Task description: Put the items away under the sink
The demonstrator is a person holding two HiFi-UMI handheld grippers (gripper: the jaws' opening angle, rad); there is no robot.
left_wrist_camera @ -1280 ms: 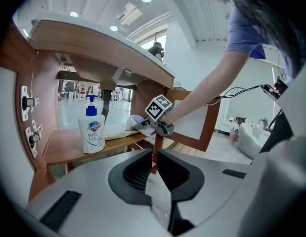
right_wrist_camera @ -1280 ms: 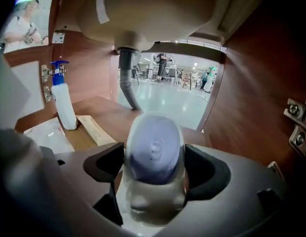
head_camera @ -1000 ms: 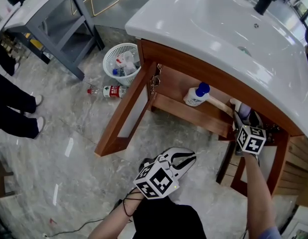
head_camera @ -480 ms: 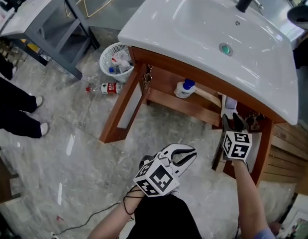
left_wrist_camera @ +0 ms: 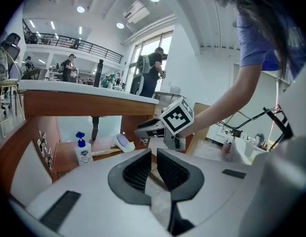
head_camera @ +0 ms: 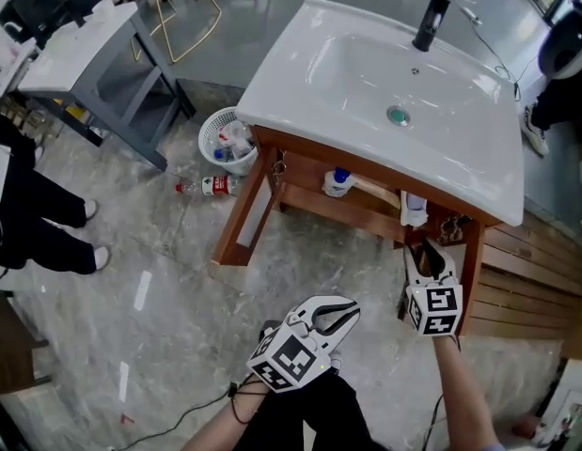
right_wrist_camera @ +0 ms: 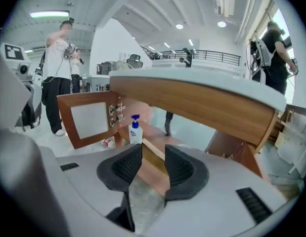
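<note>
A white pump bottle with a blue top (head_camera: 338, 182) (left_wrist_camera: 82, 151) (right_wrist_camera: 135, 131) stands on the wooden shelf (head_camera: 366, 216) under the white sink (head_camera: 366, 73). A second white bottle (head_camera: 414, 210) (left_wrist_camera: 124, 142) rests at the shelf's right end. My right gripper (head_camera: 429, 249) (right_wrist_camera: 153, 152) hangs in front of that shelf, a little short of the second bottle, jaws apart and empty. It also shows in the left gripper view, marker cube (left_wrist_camera: 176, 122) facing me. My left gripper (head_camera: 350, 306) (left_wrist_camera: 154, 154) is lower, over the floor, shut on nothing.
The cabinet door (head_camera: 243, 219) stands open at the left. A white waste basket (head_camera: 229, 139) and a plastic bottle (head_camera: 213, 187) lie on the floor beside it. A grey table (head_camera: 93, 45) and a person's legs (head_camera: 27, 224) are at the left; wooden slats (head_camera: 516, 280) at the right.
My right gripper has drawn back from the shelf, leaving the second white bottle there. The head view has pulled away from the sink. The left gripper has hardly moved.
</note>
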